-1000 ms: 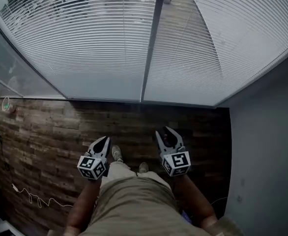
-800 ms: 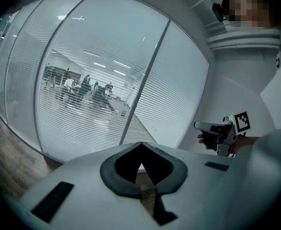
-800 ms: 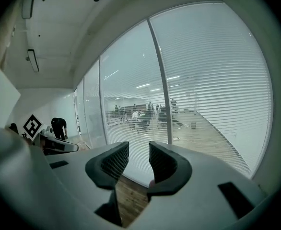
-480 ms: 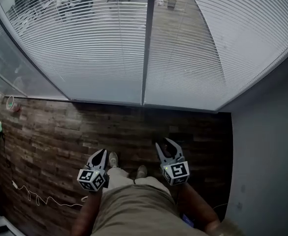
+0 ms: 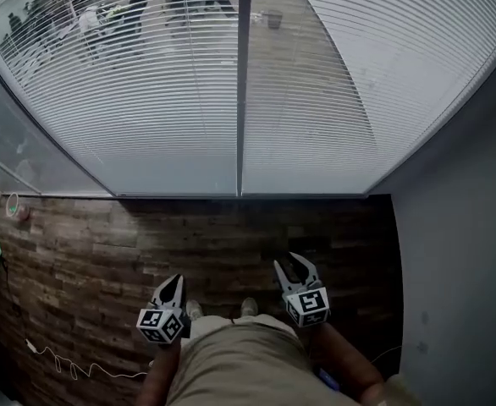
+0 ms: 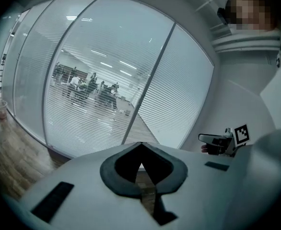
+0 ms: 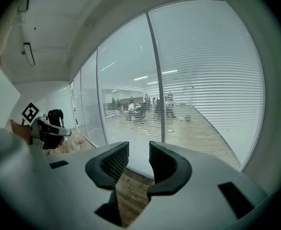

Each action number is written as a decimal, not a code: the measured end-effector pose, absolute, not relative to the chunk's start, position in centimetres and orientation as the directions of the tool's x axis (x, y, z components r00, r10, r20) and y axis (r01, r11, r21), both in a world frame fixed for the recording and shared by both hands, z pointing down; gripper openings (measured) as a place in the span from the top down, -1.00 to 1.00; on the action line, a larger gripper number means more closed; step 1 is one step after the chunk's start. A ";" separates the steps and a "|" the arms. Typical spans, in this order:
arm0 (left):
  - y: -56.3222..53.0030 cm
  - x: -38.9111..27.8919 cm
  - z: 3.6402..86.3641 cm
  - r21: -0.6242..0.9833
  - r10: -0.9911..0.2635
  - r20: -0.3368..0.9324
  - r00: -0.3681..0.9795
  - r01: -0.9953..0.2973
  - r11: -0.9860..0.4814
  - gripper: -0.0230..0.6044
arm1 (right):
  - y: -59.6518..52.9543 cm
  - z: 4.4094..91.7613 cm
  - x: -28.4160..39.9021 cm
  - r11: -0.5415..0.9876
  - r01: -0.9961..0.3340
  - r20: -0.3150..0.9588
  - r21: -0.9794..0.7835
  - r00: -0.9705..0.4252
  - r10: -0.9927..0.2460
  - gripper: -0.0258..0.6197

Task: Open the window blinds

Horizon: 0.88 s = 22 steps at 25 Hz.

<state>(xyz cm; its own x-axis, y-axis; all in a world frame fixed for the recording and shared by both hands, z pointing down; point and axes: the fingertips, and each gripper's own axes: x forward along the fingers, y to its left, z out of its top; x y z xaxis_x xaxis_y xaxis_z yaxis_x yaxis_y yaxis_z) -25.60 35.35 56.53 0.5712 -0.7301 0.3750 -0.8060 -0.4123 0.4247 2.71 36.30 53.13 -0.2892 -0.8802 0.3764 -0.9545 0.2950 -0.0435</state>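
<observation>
Facing window blinds [image 5: 146, 100] across upper frame. Holding left claw [image 5: 173, 282] clenched on nothing, right claw [image 5: 296, 266] released, both low centre. Could bend slats [image 5: 341, 83] if grabbed directly (pull cord undiscernible, perhaps hidden).

No word, number or brand name is showing legibly anywhere. The only signs are square black-and-white coded markers, sitting on the faces of the left cube [image 5: 162, 324] on the left gripper [image 5: 176, 282] and the right cube [image 5: 309, 306] on the right gripper [image 5: 291, 266]. They are carrying block patterns, not letters.
</observation>
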 end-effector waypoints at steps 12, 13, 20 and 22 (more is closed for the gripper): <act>31.3 -31.8 57.8 0.423 -0.688 0.387 0.614 -0.781 -0.459 0.89 | 33.6 54.9 -4.7 0.255 -0.960 0.368 -0.116 -0.280 -0.887 0.54; 31.0 -32.0 57.7 0.424 -0.683 0.387 0.620 -0.777 -0.465 0.89 | 33.5 55.0 -5.0 0.242 -0.964 0.388 -0.112 -0.266 -0.882 0.58; 30.2 -33.2 58.9 0.436 -0.647 0.375 0.664 -0.742 -0.509 0.89 | 33.5 56.3 -7.6 0.213 -0.973 0.430 -0.085 -0.229 -0.873 0.86; 30.0 -33.3 59.1 0.436 -0.637 0.374 0.674 -0.734 -0.521 0.89 | 33.4 56.0 -8.4 0.220 -0.971 0.418 -0.093 -0.239 -0.876 0.86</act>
